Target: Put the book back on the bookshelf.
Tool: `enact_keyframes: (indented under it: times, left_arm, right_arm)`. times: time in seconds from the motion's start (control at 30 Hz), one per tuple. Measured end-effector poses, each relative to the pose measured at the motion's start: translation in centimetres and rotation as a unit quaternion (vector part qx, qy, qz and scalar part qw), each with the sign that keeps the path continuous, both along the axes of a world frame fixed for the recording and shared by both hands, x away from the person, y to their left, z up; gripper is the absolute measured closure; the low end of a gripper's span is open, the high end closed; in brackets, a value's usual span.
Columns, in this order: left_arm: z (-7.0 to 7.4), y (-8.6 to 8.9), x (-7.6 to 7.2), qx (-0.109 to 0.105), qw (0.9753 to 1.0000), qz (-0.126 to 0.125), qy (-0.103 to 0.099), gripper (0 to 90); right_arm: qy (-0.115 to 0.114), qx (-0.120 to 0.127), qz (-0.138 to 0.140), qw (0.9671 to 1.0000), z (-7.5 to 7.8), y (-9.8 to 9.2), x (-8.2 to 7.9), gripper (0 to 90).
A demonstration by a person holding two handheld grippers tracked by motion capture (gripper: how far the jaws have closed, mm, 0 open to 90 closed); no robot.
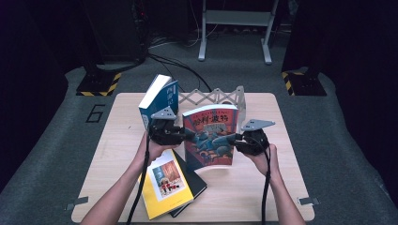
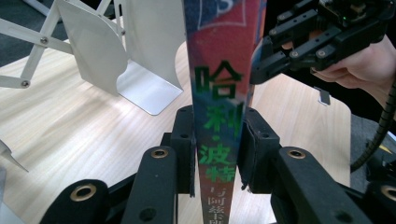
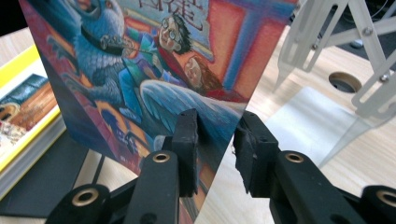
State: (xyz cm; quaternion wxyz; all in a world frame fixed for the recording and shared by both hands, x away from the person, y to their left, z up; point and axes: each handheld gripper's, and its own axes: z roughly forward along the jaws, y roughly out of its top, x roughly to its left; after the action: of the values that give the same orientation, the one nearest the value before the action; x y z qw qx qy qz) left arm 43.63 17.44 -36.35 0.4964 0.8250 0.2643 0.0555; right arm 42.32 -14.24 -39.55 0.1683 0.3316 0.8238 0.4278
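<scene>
The person is holding a red picture book (image 1: 210,136) up on its bottom edge in the middle of the table (image 1: 263,197), with one gripper on each side. The left gripper (image 1: 187,134) is at nine o'clock from the book, and in the left gripper view its two black jaws are pinching the book's spine (image 2: 217,135) tight. The right gripper (image 1: 232,138) is at three o'clock from the book. In the right gripper view its jaws are sitting on both sides of the book's open edge (image 3: 224,135), with one jaw pressing on the cover and a small gap by the other, so I cannot tell if it is squeezing the book yet. I think the step now is standing the book up so it can go into the white folding book rack (image 1: 213,97), which is waiting at twelve o'clock, just behind the book. The next move needs both grippers to keep the book straight and slide it back between the rack's white plates without letting it flop open. Counting books, I see four: the red one in the grippers, one blue book (image 1: 160,99) leaning at eleven o'clock, and one yellow book (image 1: 166,185) lying on top of one black book (image 1: 196,182) at seven o'clock. There is one rack and two grippers.
</scene>
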Motion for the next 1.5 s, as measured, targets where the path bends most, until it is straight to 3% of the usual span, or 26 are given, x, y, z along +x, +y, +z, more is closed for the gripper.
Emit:
enact_keyframes:
  times: [0.23,0.43,0.6,0.67,0.77,0.83,1.07,1.13,1.17,1.23,1.27,1.3,1.4,1.47,1.5]
  left_arm:
    - [0.3,-0.3,0.0,0.018,0.9997,-0.011,-0.012,71.9]
    - [0.2,0.0,-0.2,0.014,0.9996,-0.014,-0.021,72.1]
    - [0.2,-0.1,-0.2,0.021,0.9992,-0.006,-0.033,72.0]
    - [0.2,-0.1,-0.4,0.013,0.9990,0.004,-0.043,72.9]
    - [0.2,0.0,-0.8,0.023,0.9971,0.023,-0.068,74.9]
    - [0.1,0.1,-0.9,0.019,0.9969,0.027,-0.071,75.0]
    - [0.1,0.1,-1.0,0.010,0.9965,0.028,-0.077,75.1]
    - [0.2,0.2,-0.9,0.005,0.9968,0.031,-0.073,75.1]
    - [0.1,0.3,-0.9,-0.009,0.9962,0.044,-0.074,75.1]
    - [0.3,0.4,-0.7,-0.007,0.9962,0.041,-0.076,75.2]
    - [0.4,0.5,-0.7,-0.015,0.9958,0.047,-0.076,75.2]
    - [0.7,0.6,-0.7,-0.014,0.9957,0.047,-0.079,75.2]
    - [1.0,0.6,-0.7,-0.016,0.9957,0.044,-0.080,75.1]
    - [1.3,0.6,-0.8,-0.017,0.9953,0.043,-0.086,75.1]
    - [1.4,0.5,-0.9,-0.019,0.9950,0.044,-0.088,75.1]
  right_arm:
    - [-0.006,0.008,0.010,0.9999,0.2,0.8,0.1,70.5]
    - [-0.015,0.019,0.006,0.9997,0.0,1.0,0.1,70.1]
    - [-0.017,0.028,0.000,0.9995,-0.1,1.2,0.3,69.7]
    - [-0.017,0.029,0.003,0.9994,-0.2,1.1,0.3,69.7]
    - [-0.003,0.029,0.012,0.9995,-0.5,1.3,0.4,69.6]
    - [-0.007,0.033,0.007,0.9994,-0.7,1.7,0.4,69.2]
    - [0.015,0.068,-0.001,0.9976,-1.3,0.6,0.9,64.5]
    - [0.020,0.070,-0.009,0.9973,-1.8,-0.1,0.9,64.1]
    - [0.029,0.071,-0.013,0.9970,-2.3,-0.6,0.9,63.2]
    - [0.050,0.062,-0.035,0.9962,-3.9,-1.7,1.1,62.5]
    - [0.050,0.062,-0.035,0.9962,-3.9,-1.7,1.1,62.5]
    - [0.073,0.065,-0.052,0.9939,-5.5,-2.4,1.3,61.1]
    - [0.081,0.051,-0.069,0.9930,-7.1,-3.0,1.5,59.2]
    - [0.093,0.027,-0.101,0.9901,-9.3,-3.6,1.6,53.5]
    - [0.093,0.027,-0.101,0.9901,-9.3,-3.6,1.6,53.5]
